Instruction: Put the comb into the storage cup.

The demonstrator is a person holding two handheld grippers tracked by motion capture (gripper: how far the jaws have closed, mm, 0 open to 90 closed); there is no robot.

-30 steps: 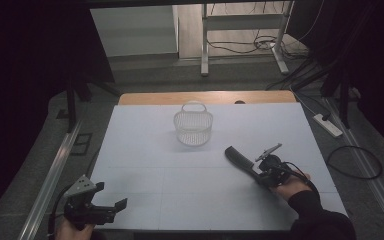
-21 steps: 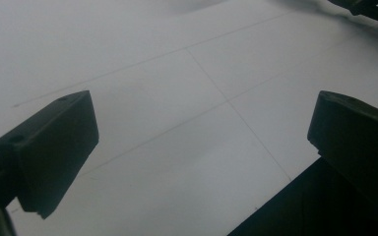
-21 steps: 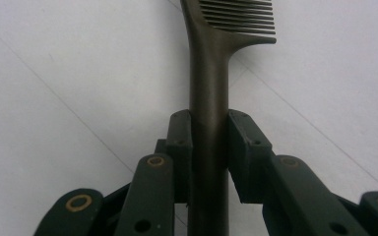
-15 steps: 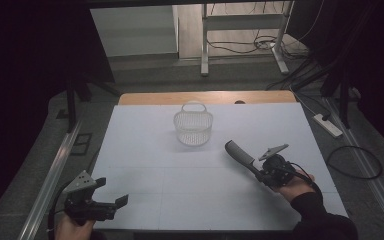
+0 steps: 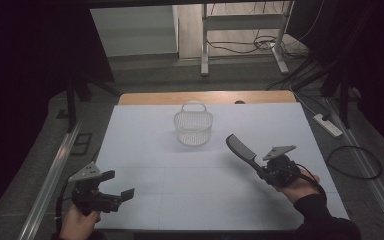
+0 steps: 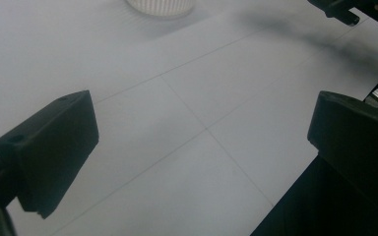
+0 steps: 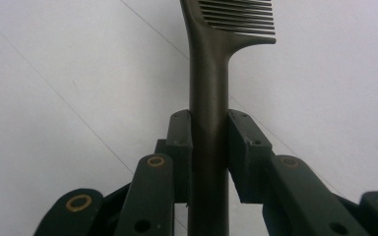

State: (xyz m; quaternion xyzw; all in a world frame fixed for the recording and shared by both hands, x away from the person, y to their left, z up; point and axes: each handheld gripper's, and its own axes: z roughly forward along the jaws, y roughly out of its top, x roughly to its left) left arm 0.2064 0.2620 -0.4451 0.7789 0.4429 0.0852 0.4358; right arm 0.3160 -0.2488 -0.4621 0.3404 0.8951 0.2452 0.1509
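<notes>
My right gripper (image 5: 263, 171) (image 7: 209, 132) is shut on the handle of a dark comb (image 5: 240, 149) (image 7: 211, 83), which it holds off the white table (image 5: 200, 170) at the right. The comb's toothed end points up and away, toward a white ribbed basket (image 5: 194, 128) (image 6: 160, 6) that stands at the table's far middle. Near the front left corner my left gripper (image 5: 121, 188) (image 6: 202, 142) stands open, with nothing between its jaws.
The table's wooden far edge (image 5: 207, 97) lies just behind the basket. A metal rail (image 5: 50, 175) runs along the table's left side and another (image 5: 365, 165) along the right. Cables and a power strip (image 5: 328, 125) lie on the floor at the right.
My right gripper has lifted the comb a little and carried it slightly toward the basket. The left gripper has shifted a bit along the front edge, still open.
</notes>
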